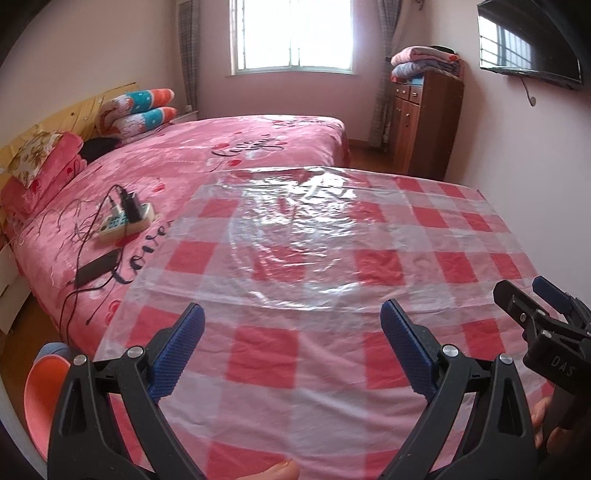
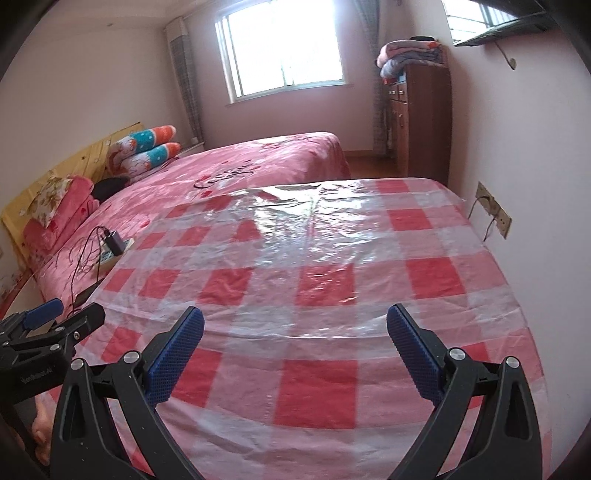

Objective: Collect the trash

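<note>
pink walls [image 1: 92, 48] | bright window [image 1: 291, 33] | pink bed [image 1: 221, 155] — wooden cabinet [image 1: 428, 122]

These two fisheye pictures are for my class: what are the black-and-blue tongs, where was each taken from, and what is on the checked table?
The tongs are hand-held grippers, one per hand, each carrying a camera that looks along its fingers. One picture is from the left gripper, the other from the right gripper. Both are open and hold nothing. Before them a clear plastic sheet lies flat on a red-checked tablecloth. Beyond is a pink bed with a power strip.
</note>
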Demonstrator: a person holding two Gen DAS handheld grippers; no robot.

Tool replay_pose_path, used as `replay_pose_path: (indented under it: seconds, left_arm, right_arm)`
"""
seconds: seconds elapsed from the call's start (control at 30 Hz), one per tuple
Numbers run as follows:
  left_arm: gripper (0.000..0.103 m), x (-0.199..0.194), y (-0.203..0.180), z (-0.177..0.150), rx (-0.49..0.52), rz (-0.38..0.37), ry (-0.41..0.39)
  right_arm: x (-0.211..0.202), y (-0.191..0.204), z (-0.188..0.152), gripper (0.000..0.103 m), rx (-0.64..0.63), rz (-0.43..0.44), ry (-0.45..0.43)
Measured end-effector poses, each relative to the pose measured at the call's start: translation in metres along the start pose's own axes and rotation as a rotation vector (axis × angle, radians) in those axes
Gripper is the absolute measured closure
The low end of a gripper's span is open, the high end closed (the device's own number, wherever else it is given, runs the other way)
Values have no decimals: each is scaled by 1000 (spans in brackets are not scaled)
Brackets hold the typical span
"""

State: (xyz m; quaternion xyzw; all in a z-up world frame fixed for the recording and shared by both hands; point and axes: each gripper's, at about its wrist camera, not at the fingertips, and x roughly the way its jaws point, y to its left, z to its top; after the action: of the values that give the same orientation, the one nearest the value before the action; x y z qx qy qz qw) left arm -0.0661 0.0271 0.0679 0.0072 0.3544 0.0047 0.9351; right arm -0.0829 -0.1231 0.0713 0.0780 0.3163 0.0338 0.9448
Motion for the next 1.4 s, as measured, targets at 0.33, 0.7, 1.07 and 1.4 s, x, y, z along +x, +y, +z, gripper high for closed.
replay_pose_path:
  seconds: [0.33, 0.7, 1.07, 1.4]
  left_arm:
    - [7, 8, -38, 9, 25, -33, 0]
    - [7, 14, -59, 10, 41, -22, 5]
    - [7, 17, -59, 9, 36, -11, 8]
    - [7, 18, -58, 8, 31, -14, 11]
  right_arm:
    - [-7, -30, 1, 5, 43, -64, -32]
    - [-11, -39, 1, 5, 40, -92, -45]
    - [-9, -40, 0, 5, 40, -91, -38]
    - [-6, -37, -1, 5, 31, -100, -27]
